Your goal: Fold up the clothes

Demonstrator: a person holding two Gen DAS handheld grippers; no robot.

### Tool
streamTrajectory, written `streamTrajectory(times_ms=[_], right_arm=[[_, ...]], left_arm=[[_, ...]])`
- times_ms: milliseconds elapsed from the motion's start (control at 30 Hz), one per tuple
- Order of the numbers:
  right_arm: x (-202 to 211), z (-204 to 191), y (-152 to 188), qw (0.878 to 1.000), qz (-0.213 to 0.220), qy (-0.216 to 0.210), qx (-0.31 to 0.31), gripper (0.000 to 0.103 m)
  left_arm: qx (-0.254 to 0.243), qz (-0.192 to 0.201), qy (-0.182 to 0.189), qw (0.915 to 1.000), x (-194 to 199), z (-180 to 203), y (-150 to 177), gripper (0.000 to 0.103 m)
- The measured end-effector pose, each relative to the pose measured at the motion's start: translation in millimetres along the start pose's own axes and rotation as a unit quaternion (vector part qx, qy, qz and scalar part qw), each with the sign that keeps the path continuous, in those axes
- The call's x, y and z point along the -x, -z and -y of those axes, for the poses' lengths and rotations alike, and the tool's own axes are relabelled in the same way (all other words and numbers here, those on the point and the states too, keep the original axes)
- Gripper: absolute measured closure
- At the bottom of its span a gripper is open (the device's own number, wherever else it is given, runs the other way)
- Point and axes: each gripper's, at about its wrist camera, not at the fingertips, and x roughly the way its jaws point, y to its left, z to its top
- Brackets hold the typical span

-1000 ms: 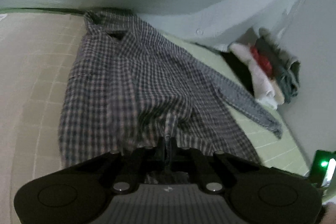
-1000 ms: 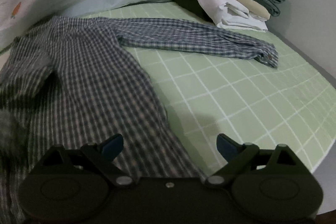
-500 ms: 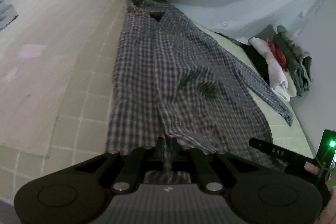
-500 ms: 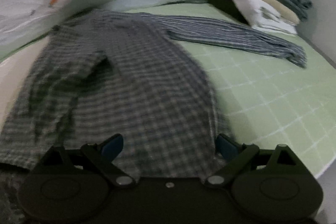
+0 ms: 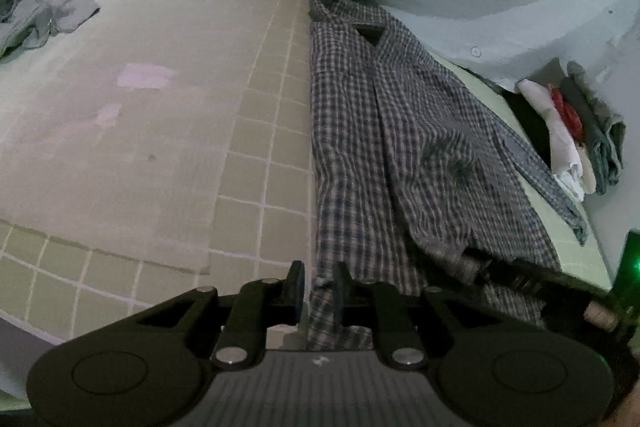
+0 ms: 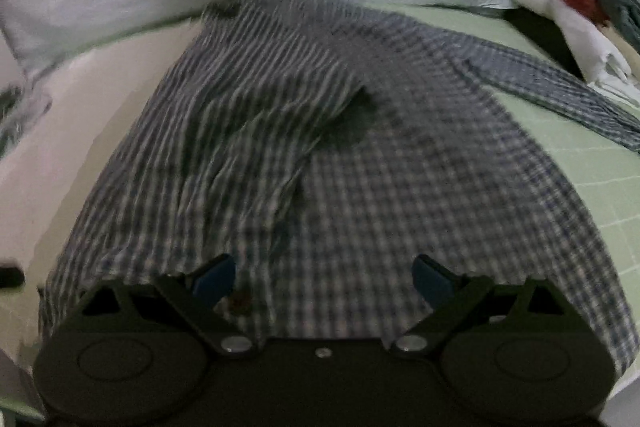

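While the left gripper [image 5: 318, 291] pinches the hem of the grey-and-white checked cotton shirt [image 5: 400, 147] at its near left corner, the right gripper [image 6: 324, 277] hovers with its blue-tipped fingers spread wide over the hem's right half. From both claws the shirt's long axis runs toward 12 o'clock across the pale green gridded bed sheet [image 6: 592, 179], collar farthest. One sleeve [image 6: 560, 87] trails toward 2 o'clock, nearer the right gripper, toward the folded clothes stack [image 6: 580, 11].

Both wrist cams low, close, share plaid shirt [image 5: 400, 147].
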Motion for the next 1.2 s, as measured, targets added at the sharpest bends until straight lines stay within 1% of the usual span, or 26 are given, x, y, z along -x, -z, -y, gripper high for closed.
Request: streamTrajectory(times_ms=[133,167,233,300,400,533,633,700,800,1000,1200], right_arm=[[6.6,-11.7,10.4,1.000,-0.014,0.008,0.013,0.007],[8.8,-14.0,12.8,1.000,-0.016,0.011,0.015,0.007],[13.2,-18.5,17.8,0.999,-0.021,0.016,0.018,0.007],[18.9,-19.2,24.5,0.999,-0.026,0.027,0.015,0.006],[25.2,-20.8,36.7,0.999,-0.036,0.040,0.004,0.006],[33.4,-24.3,50.0,0.998,-0.045,0.045,-0.008,0.005],[40.5,-22.5,56.2,0.997,-0.051,0.046,-0.024,0.005],[45.7,-20.7,61.3,0.997,-0.053,0.048,-0.029,0.005],[53.5,-16.6,67.2,0.997,-0.054,0.049,-0.025,0.005],[56.0,-2.3,67.0,0.999,-0.040,0.028,-0.024,0.005],[62.7,17.7,63.3,0.999,-0.017,0.017,-0.037,0.005]], left_arm=[[-0.001,-0.011,0.016,0.9998,-6.0,-8.3,-11.9,0.084],[0.002,-0.015,0.022,0.9996,-9.0,-10.3,-14.8,0.081],[0.009,-0.024,0.037,0.9990,-17.2,-13.0,-19.9,0.079],[0.006,-0.036,0.050,0.9981,-28.3,-13.3,-23.5,0.078],[-0.004,-0.052,0.059,0.9969,-44.1,-11.8,-25.7,0.078],[-0.001,-0.071,0.077,0.9945,-58.1,-12.6,-23.3,0.078],[0.014,-0.081,0.103,0.9913,-60.2,-16.5,-17.8,0.081],[0.032,-0.089,0.122,0.9879,-58.0,-22.3,-12.4,0.093],[0.061,-0.087,0.122,0.9868,-47.0,-28.6,2.9,0.095],[0.119,-0.083,0.120,0.9821,-25.1,-41.4,33.5,0.095],[0.139,-0.093,0.103,0.9806,-16.4,-39.5,52.3,0.095]])
